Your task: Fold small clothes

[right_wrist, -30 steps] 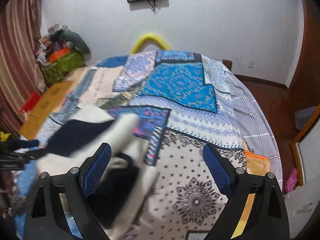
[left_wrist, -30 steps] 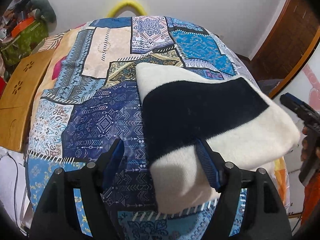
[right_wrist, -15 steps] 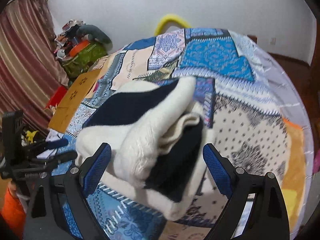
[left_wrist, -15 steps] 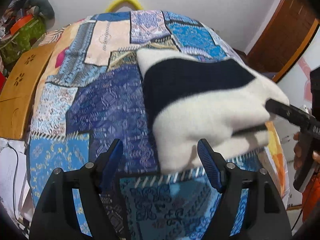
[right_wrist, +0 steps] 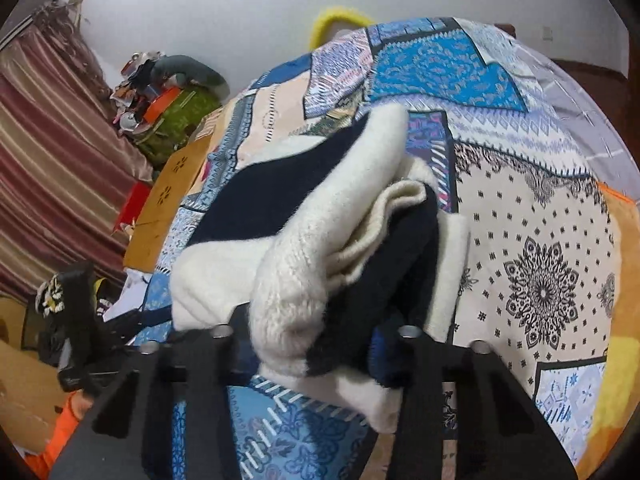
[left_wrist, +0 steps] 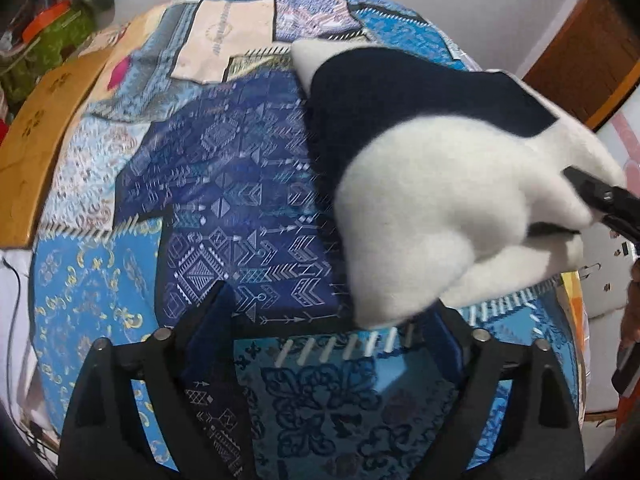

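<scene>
The folded cream and navy garment (right_wrist: pixel 320 216) lies bunched on the patchwork bedspread (right_wrist: pixel 540 216) of the bed, near its front edge. The right hand-held gripper (right_wrist: pixel 308 340) has just been closing and now pinches the garment's thick near corner between its narrowed jaws. The left hand-held gripper (left_wrist: pixel 328 320) has just been opening; its jaws stand wide with only bedspread between them, the garment's white edge just ahead of its right finger.

place: home bedroom | bed (right_wrist: pixel 532 208) under patchwork bedspread | striped curtain (right_wrist: pixel 48 152) on one side | wooden door (left_wrist: pixel 588 64) | white wall (right_wrist: pixel 224 4) | pile of bags and clutter (right_wrist: pixel 168 92) in corner
</scene>
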Demonstrator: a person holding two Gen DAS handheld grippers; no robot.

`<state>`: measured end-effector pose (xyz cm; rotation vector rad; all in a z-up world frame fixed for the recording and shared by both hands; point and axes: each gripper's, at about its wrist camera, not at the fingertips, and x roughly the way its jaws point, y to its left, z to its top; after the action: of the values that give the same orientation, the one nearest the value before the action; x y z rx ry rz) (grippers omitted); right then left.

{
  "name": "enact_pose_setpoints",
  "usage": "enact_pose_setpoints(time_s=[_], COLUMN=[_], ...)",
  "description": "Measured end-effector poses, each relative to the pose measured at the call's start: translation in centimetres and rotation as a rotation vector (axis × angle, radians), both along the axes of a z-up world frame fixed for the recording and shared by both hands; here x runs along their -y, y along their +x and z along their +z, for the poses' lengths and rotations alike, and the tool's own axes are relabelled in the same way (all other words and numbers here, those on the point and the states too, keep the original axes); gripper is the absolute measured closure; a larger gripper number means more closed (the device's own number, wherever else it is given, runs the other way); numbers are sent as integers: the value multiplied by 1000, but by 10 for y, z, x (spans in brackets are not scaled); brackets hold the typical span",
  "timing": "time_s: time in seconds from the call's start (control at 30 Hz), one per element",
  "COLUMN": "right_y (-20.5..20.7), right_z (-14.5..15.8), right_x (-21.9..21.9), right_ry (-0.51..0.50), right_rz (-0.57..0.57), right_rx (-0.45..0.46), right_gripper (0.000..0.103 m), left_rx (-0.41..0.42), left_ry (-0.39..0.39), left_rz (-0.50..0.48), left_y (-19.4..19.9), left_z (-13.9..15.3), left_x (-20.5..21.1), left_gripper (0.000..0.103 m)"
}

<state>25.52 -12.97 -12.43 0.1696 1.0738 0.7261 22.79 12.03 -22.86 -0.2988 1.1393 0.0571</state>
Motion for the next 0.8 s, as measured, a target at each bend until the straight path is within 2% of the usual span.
enact_pose_setpoints(time_s=[0.1,0.23,0.37,0.5,0.6,0.7,0.8], right_y=[-5,-10,-17,-18,-16,-20,-24], right_z=[14,35,46,36,19,3,-7], right_x=[-1,-1,3,13,22,28,27], right_ry=[11,27,29,21,18,16,-19], right_rz=[13,31,33,16,-8,-22,-28], right_rx=[46,104,148,138,96,56,64], right_gripper=[77,79,80,80,80,80,80], left_rx=[-7,-2,53,96,76,48,36], left_ry=[-41,-17,10,20,9,-38,-21], left_rz=[14,11,40,85,107,113,96], left_y=[1,1,-6,-16,-17,-19,-20], left_z=[-3,1,16,23,20,14,13], left_x=[-6,-3,-4,-14,-23,-28,-24], left_gripper=[11,11,11,11,11,11,11])
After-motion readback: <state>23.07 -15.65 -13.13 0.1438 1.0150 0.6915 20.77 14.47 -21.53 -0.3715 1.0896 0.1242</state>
